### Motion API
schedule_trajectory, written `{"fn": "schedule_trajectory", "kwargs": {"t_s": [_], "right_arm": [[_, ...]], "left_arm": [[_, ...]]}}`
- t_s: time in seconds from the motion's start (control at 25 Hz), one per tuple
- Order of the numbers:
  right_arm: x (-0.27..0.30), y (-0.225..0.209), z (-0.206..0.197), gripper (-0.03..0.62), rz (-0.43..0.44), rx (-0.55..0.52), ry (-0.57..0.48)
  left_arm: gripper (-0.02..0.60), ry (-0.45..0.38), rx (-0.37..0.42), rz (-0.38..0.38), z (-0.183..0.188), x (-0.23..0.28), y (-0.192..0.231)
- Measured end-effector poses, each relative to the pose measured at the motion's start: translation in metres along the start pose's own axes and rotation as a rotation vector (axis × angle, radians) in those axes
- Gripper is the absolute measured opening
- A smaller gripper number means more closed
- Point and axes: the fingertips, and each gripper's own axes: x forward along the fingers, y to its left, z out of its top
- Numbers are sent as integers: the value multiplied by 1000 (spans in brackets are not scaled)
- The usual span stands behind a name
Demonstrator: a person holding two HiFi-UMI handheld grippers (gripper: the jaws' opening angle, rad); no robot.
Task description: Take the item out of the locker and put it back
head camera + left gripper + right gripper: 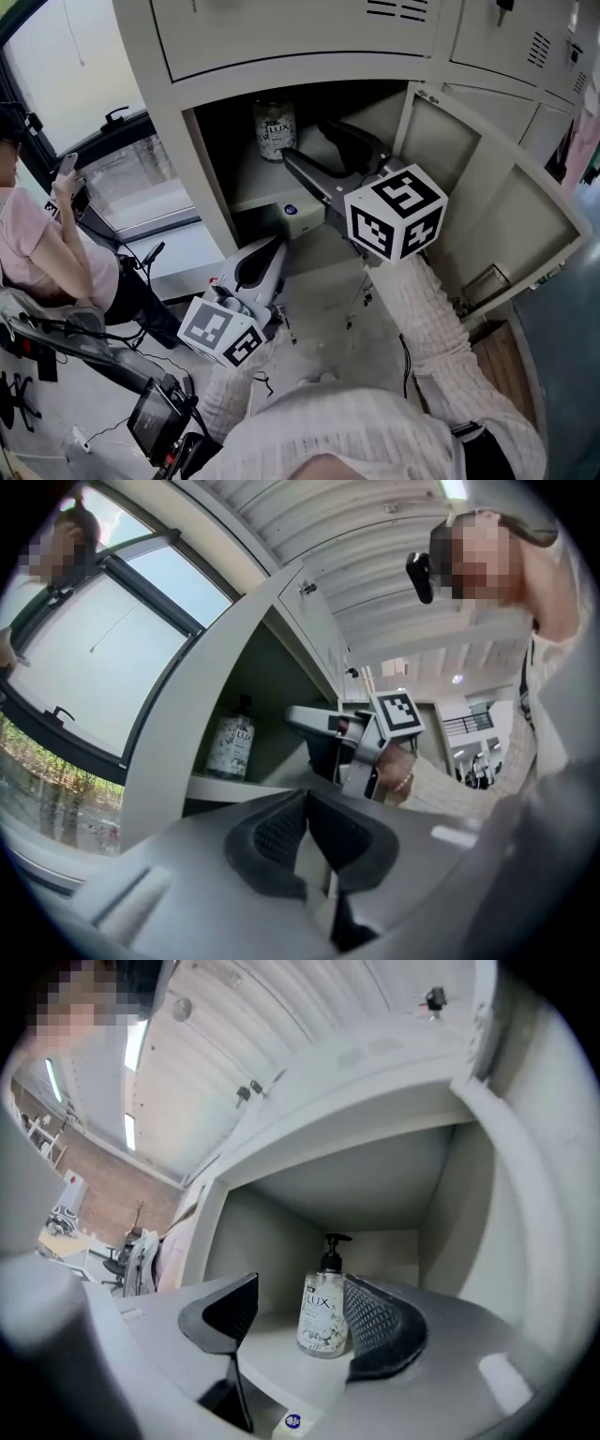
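- White knitted sleeves [422, 309] of the wearer fill the bottom of the head view, both arms stretched forward towards an open grey metal locker [178, 141]; the right arm reaches far deeper than the left.
- Far left, a seated person in a pink top [37, 244] looks at a phone, well apart from the work and taking no part in it.
- Low and outside the locker hangs the left gripper [274, 246], its jaws together with nothing between them. It seems parked there to leave the opening free for the other arm.
- On the locker's inner shelf [253, 192] stands the task's thing, a clear pump bottle with a black nozzle and a LUX label [275, 127], upright and towards the back-left of the compartment.
- Just right of it, the right gripper [307, 142] points into the compartment with its jaws apart. In the right gripper view the bottle sits between the pads, close to the right pad and clear of the left, so no grip is made yet. The approach looks lined up for closing on the bottle's body.
- Below the shelf lies a small white box [291, 214], untouched.
- Rightmost, the locker's grey door [497, 206] is swung wide, giving the arm room.
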Motion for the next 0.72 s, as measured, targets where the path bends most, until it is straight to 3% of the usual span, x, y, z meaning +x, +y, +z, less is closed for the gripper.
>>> {"fn": "schedule_trajectory", "kwargs": {"t_s": [0.2,0.36,0.48,0.72], "right_arm": [[-49,3,4,212,-35,18,-140],[-75,12,-12,166,-53,39,-181],[-88,18,-24,38,-58,49,-217],[-100,41,-43,0,-8,98,-230]], "left_arm": [[8,21,13,-28,-6,4,-12],[8,16,21,-22,-11,4,-15],[8,9,16,-15,-13,2,-15],[8,-20,1,5,-17,1,-16]]}}
